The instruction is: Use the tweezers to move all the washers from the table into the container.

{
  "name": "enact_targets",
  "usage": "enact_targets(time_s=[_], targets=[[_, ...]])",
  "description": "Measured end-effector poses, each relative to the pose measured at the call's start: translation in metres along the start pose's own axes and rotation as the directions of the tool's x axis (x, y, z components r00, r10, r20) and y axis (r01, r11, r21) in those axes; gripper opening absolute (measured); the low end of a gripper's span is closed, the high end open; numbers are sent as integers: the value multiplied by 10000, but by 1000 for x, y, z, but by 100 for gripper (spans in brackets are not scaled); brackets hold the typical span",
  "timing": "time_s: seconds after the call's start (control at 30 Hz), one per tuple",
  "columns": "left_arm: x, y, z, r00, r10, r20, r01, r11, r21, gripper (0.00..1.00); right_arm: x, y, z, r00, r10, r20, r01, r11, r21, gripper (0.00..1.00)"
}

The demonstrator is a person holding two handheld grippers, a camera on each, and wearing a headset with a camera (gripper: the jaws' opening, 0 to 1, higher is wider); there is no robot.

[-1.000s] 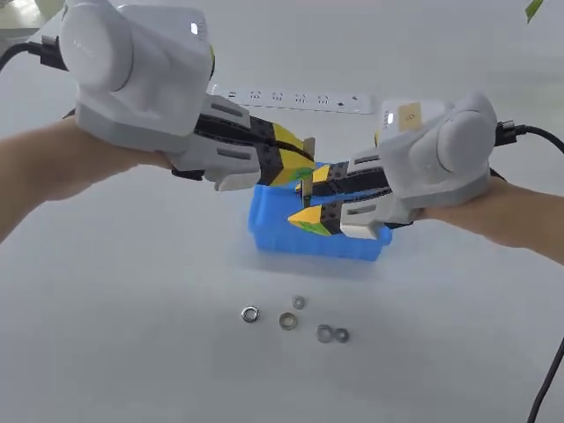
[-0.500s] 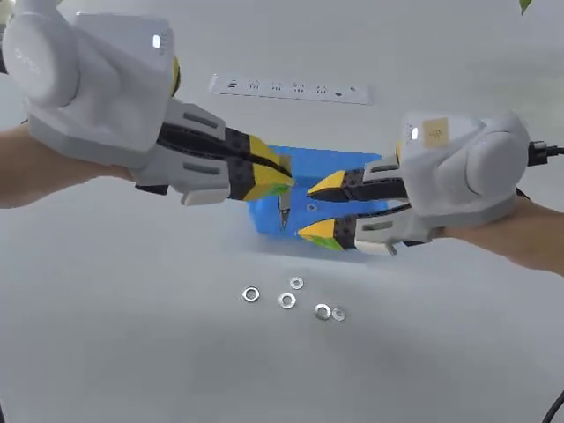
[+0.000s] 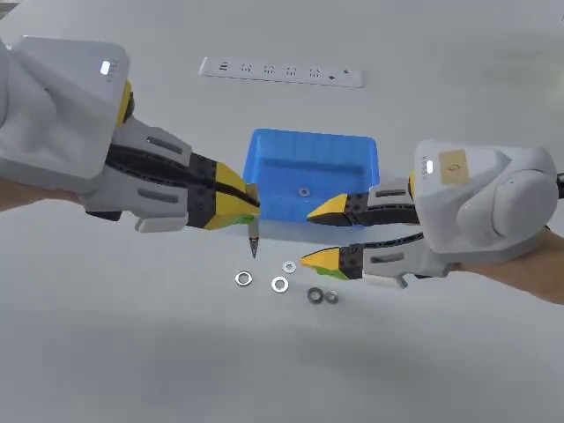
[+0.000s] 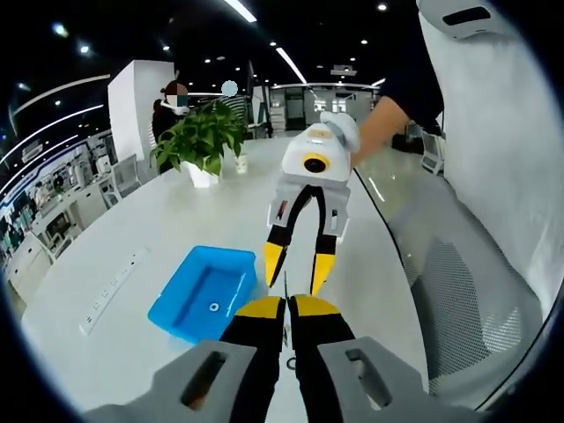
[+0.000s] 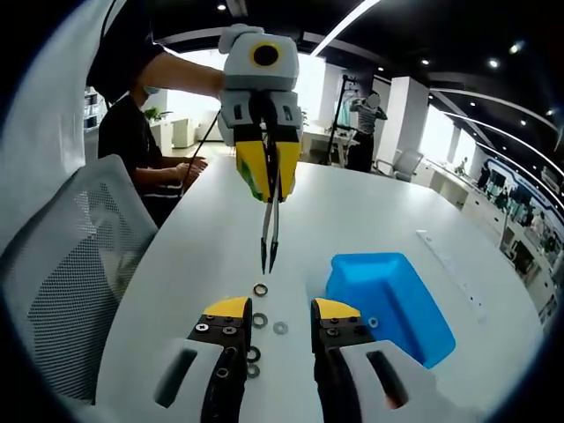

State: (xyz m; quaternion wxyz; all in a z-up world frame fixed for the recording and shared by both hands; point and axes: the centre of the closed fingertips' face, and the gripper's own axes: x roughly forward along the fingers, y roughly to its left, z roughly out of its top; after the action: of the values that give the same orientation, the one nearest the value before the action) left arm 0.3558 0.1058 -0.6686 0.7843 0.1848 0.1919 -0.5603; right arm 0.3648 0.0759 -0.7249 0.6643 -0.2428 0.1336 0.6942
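Note:
Several small metal washers [image 3: 279,284] lie loose on the white table just in front of the blue container [image 3: 264,150], which holds one washer [image 3: 304,191]. My left gripper [image 3: 249,204] is shut on the tweezers [image 3: 253,238], which point down with their tips hovering just above the leftmost washer [image 3: 243,278]. My right gripper [image 3: 310,236] stands open beside them, above the washers, holding nothing. In the right gripper view the tweezers [image 5: 268,233] hang from the left gripper [image 5: 267,196] over the washers [image 5: 261,289], with the container [image 5: 388,300] to the right.
A white power strip [image 3: 280,72] lies beyond the container. A mesh chair back [image 5: 79,264] stands off the table's edge, and a person sits farther back. Open table surface stretches on every side of the washers.
Both grippers have come back from over the container and drawn apart. The tweezers, still held in the left gripper, now hang lower, over the washers. The head camera has shifted as well.

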Motion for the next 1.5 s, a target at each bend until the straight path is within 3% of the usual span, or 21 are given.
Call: enact_targets(time_s=[0.53, 0.83, 1.0, 1.13, 1.5], targets=[[8, -24, -23, 9989, -439, -164, 444, 9985, 308, 6, -4, 23, -19, 9999, -47, -96, 52, 9989, 462, 28], [8, -24, -33, 9985, -487, -237, 492, 9986, 215, 6, -1, 32, -20, 10000, 11, 41, -15, 9966, 828, 27], [9, -18, -32, 9994, -340, -77, 342, 9988, 338, 6, -1, 37, -28, 9998, 141, -121, -130, 9963, 850, 27], [12, -12, -37, 9991, -352, -224, 361, 9986, 389, 6, -2, 38, -32, 9997, 142, -185, -123, 9953, 959, 27], [17, -13, -35, 9989, -458, -51, 458, 9989, 69, 6, -3, 37, -35, 9998, 100, -163, -80, 9929, 1189, 27]])
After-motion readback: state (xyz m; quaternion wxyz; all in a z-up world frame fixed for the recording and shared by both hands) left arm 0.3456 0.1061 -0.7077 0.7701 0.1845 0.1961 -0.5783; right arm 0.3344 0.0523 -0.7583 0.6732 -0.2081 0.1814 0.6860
